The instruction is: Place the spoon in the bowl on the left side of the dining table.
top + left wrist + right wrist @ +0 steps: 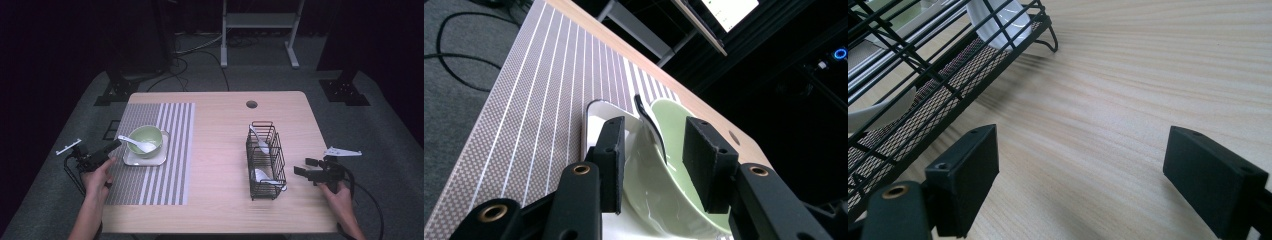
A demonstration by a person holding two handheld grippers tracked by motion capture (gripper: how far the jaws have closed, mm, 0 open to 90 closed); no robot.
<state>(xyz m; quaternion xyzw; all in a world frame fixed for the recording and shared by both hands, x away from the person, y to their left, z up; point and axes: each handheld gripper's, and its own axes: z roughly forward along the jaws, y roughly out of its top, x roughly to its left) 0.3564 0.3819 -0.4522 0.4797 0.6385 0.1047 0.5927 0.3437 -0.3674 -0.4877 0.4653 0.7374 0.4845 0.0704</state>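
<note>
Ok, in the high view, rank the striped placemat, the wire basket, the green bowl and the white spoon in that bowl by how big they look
Largest to smallest:
1. striped placemat
2. wire basket
3. green bowl
4. white spoon
The basket stands taller than the flat mat, but the mat clearly covers more of the picture.

left tongs [651,160] parted, right tongs [1083,175] wide apart

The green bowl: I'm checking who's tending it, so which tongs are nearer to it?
Left. The left tongs sit just beside the green bowl, their jaws open around its spoon handle. The right tongs wait beyond the wire basket.
</note>
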